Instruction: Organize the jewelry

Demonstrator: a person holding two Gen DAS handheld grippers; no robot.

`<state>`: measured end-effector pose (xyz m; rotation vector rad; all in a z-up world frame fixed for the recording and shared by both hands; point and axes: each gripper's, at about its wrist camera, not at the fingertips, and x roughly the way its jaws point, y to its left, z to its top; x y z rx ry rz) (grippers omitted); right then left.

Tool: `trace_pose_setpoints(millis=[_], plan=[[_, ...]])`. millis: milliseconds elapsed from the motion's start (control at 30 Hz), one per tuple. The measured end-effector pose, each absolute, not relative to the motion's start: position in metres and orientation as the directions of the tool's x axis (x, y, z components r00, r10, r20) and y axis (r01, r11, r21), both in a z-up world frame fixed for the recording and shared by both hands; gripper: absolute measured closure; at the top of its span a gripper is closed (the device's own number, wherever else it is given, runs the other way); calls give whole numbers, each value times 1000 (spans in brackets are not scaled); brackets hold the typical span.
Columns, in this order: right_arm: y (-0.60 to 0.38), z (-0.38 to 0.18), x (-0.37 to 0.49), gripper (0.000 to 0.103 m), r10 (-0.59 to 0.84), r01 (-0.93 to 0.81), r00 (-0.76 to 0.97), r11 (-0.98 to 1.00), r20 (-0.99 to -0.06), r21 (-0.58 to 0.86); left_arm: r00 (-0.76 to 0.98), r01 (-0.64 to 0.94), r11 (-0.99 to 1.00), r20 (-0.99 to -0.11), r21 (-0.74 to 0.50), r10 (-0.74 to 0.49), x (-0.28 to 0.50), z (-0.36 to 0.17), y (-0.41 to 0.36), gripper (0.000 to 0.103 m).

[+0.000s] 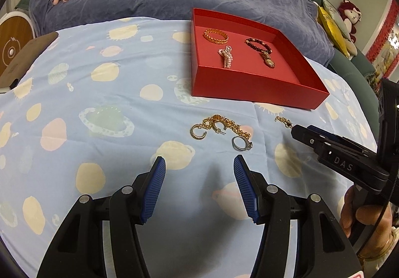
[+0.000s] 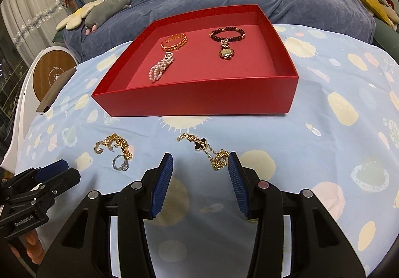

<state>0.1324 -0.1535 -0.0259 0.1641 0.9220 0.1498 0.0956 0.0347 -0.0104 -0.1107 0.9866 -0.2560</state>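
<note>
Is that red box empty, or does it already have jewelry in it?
Not empty. The red box holds a gold bangle, a pink pearl bracelet, a dark bead bracelet and a gold watch.

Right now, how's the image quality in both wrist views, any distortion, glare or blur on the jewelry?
Left wrist view: strong fisheye bend, the red box bows outward, corners go black; the silver ring is sharp. Right wrist view: same barrel warp and dark corners; the gold chain is crisp, with small glints, and soft shadows fall under the right tool. No motion blur in either view.
</note>
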Motion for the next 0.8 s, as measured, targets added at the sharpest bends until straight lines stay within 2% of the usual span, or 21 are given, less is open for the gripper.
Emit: trace_pose_setpoints(millis=[200,267,300,367,433,600,800], plan=[[-149,-32,143,59,172,-58,600,983,-781,172,523,153,962,-807,-227,-274,98,-9,38,48],[-146,-32,143,64,164,-70,599,986,-784,152,524,148,960,-805,-235,-278,99,-8,39,48],[-145,-33,143,74,160,-75,595,987,-788,143,525,146,960,-804,-240,-280,100,-7,40,48],[-144,-33,142,81,138,-75,601,990,-787,117,527,140,959,-801,-246,-282,102,-6,40,48],[-145,-33,140,94,128,-78,600,992,-789,102,530,138,958,-799,-251,-285,102,-5,40,48],[-153,-29,134,103,138,-81,601,990,-787,112,529,144,958,-799,-247,-286,102,-5,37,48],[-160,-15,121,103,168,-95,621,986,-766,140,520,165,958,-805,-234,-286,101,-9,25,48]])
